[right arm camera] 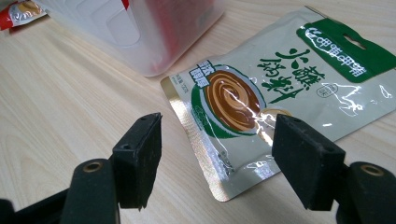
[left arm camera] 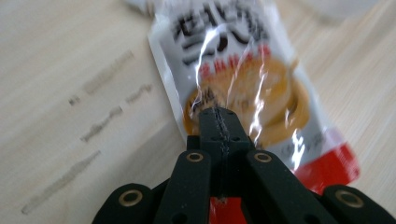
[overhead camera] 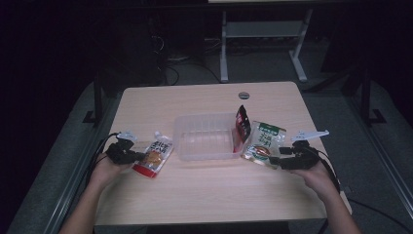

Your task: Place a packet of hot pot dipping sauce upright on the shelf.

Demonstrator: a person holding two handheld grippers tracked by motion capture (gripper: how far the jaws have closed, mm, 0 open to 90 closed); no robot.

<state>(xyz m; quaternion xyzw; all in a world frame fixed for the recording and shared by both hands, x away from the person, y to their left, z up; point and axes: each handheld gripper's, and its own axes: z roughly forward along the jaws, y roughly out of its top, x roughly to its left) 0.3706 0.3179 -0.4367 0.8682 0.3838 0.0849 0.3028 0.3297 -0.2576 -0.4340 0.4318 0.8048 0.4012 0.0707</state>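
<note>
A white and red sauce pouch [overhead camera: 155, 155] [left arm camera: 243, 60] with an orange dish printed on it lies left of the clear tub. My left gripper [overhead camera: 141, 157] [left arm camera: 219, 114] is shut, its tips pressed together on the pouch's wrinkled film, with the red end under the jaws. A green and white sauce pouch [overhead camera: 263, 144] [right arm camera: 261, 98] lies flat on the table right of the tub. My right gripper [overhead camera: 281, 157] [right arm camera: 217, 135] stands open just short of that pouch's near corner, the pads [right arm camera: 140, 154] touching nothing.
A clear plastic tub [overhead camera: 181, 141] [right arm camera: 140, 37] sits mid-table. A red and black packet [overhead camera: 242, 124] stands upright at its right end. A round grommet [overhead camera: 243, 95] is set in the far edge of the table [overhead camera: 209, 190]. Desk legs stand in the dark beyond.
</note>
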